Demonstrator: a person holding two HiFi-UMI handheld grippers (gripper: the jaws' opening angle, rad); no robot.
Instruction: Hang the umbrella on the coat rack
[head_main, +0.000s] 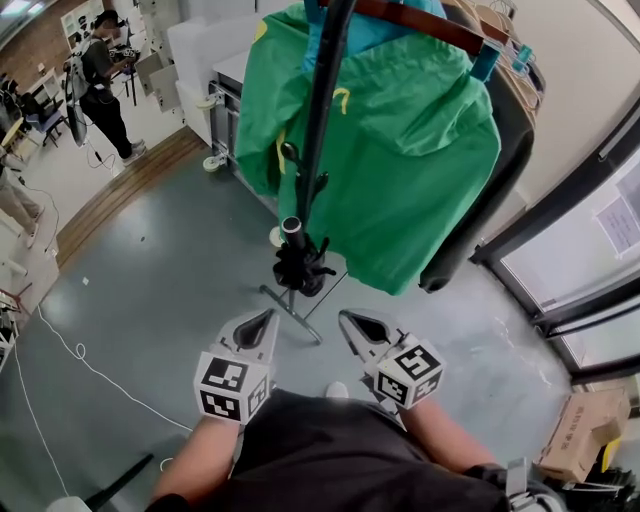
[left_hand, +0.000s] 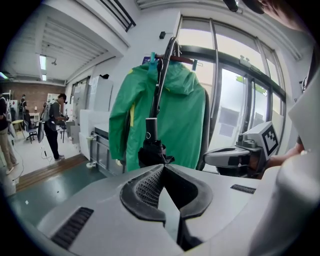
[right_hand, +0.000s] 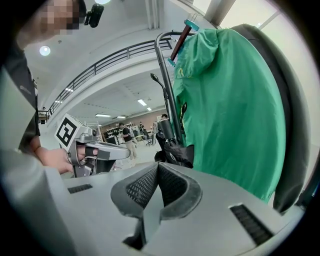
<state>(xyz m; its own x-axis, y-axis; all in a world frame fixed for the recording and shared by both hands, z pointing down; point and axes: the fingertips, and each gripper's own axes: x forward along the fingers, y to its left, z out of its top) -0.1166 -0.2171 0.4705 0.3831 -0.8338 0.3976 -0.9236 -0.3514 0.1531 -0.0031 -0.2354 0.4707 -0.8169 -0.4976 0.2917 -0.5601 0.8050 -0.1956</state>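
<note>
The umbrella (head_main: 300, 266) hangs on the rack (head_main: 322, 100) beside the jacket (head_main: 400, 150), so the left gripper (head_main: 262, 320) and right gripper (head_main: 356, 322) hover clear, fingers pressed together, empty.

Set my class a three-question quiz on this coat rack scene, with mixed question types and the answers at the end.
1. What hangs on the coat rack above the black umbrella? A. a green jacket B. a red scarf C. a white hat
2. True or false: the left tool grips the umbrella.
3. Fill in: the right tool has its jaws ____ (apart / together).

Key: 1 A; 2 false, it is drawn back and empty; 3 together.
</note>
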